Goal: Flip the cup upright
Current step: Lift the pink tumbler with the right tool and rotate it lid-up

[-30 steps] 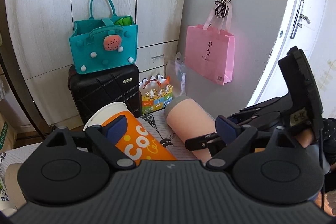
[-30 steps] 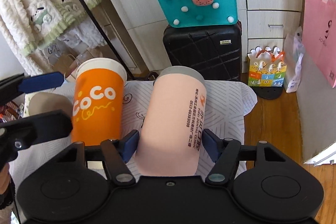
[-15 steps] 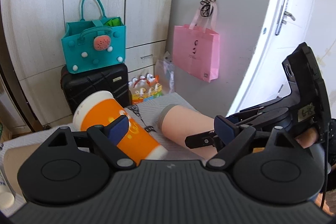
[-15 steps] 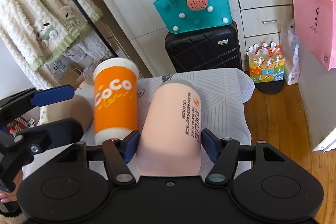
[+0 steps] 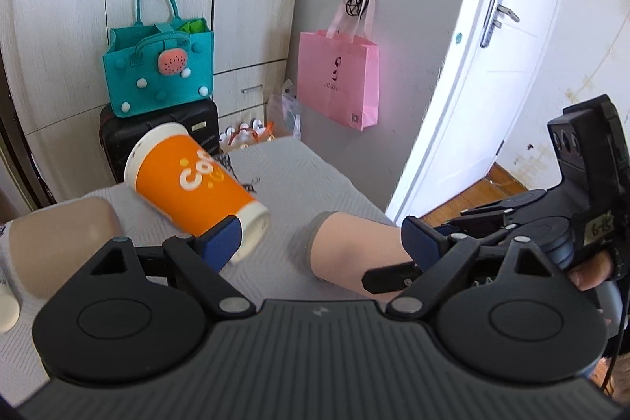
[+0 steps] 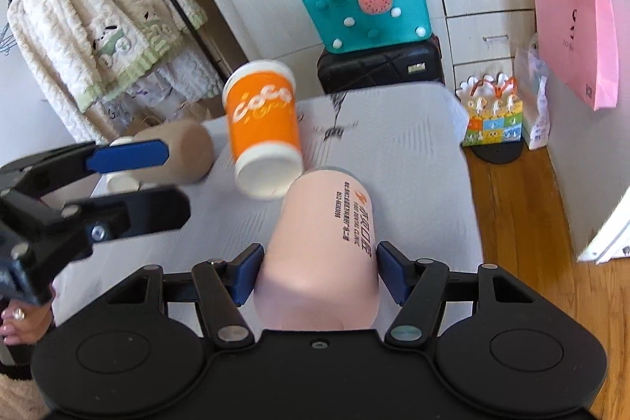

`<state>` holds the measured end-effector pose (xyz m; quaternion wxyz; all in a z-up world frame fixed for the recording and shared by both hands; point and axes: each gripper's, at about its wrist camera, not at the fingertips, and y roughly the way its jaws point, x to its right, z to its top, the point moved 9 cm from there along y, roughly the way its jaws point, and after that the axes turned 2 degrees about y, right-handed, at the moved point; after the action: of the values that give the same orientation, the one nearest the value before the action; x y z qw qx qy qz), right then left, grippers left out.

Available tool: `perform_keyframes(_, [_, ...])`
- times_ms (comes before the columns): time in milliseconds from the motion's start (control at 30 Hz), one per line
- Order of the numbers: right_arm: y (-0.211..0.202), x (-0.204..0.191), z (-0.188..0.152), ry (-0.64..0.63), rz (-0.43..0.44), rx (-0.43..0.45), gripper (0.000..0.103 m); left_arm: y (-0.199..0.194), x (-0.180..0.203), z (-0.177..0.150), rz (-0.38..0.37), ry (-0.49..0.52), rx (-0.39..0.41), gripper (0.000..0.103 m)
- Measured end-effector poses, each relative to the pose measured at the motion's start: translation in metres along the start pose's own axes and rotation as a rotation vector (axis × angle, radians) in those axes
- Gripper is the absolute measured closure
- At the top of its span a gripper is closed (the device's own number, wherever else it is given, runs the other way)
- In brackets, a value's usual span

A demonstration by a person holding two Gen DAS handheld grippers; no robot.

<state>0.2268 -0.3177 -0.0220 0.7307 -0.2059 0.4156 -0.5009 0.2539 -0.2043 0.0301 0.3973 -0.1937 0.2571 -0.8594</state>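
Observation:
An orange paper cup (image 5: pixel 189 184) marked "CoCo" is tilted, mouth up to the far left, base near the cloth; it shows blurred in the right wrist view (image 6: pixel 264 128). My left gripper (image 5: pixel 315 243) is open and empty; its left finger (image 5: pixel 220 243) sits just in front of the cup's base. My left gripper also shows in the right wrist view (image 6: pixel 149 180), apart from the cup. My right gripper (image 6: pixel 319 270) is shut on a pink cup (image 6: pixel 327 247), mouth pointing away; the pink cup also shows in the left wrist view (image 5: pixel 350 243).
A brown cup (image 6: pixel 177 152) lies on its side at the left of the grey cloth-covered table (image 6: pixel 413 160). Beyond the far edge stand a black suitcase (image 6: pixel 378 65) with a teal bag (image 6: pixel 366 6), and a pink bag (image 5: pixel 338 77) hangs on the wall.
The orange cup has left my left gripper, which was holding it, and tipped toward the table. My left gripper has opened and pulled back. The right gripper keeps its hold on the pink cup.

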Motion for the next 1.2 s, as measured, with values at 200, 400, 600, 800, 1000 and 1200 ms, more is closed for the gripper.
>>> perform_keyframes(200, [-0.005, -0.027, -0.019, 0.009, 0.062, -0.043, 0.035, -0.024, -0.003, -0.012, -0.022, -0.029, -0.014, 0.014])
perform_keyframes(400, [0.002, -0.065, -0.031, -0.013, 0.13, -0.083, 0.035, -0.062, -0.02, -0.02, 0.031, -0.035, 0.026, 0.014])
perform_keyframes(600, [0.009, -0.104, -0.036, -0.059, 0.163, -0.089, 0.035, -0.103, -0.048, -0.03, 0.102, -0.052, 0.045, 0.014])
perform_keyframes(800, [0.019, -0.141, -0.041, -0.138, 0.163, -0.076, 0.036, -0.124, -0.079, -0.06, 0.115, -0.136, 0.001, 0.014])
perform_keyframes(1000, [0.019, -0.162, -0.053, -0.216, 0.122, -0.042, 0.036, -0.123, -0.095, -0.094, 0.117, -0.202, -0.037, 0.014])
perform_keyframes(1200, [0.016, -0.177, -0.06, -0.281, 0.052, 0.077, 0.037, -0.12, -0.098, -0.113, 0.065, -0.299, -0.021, 0.014])
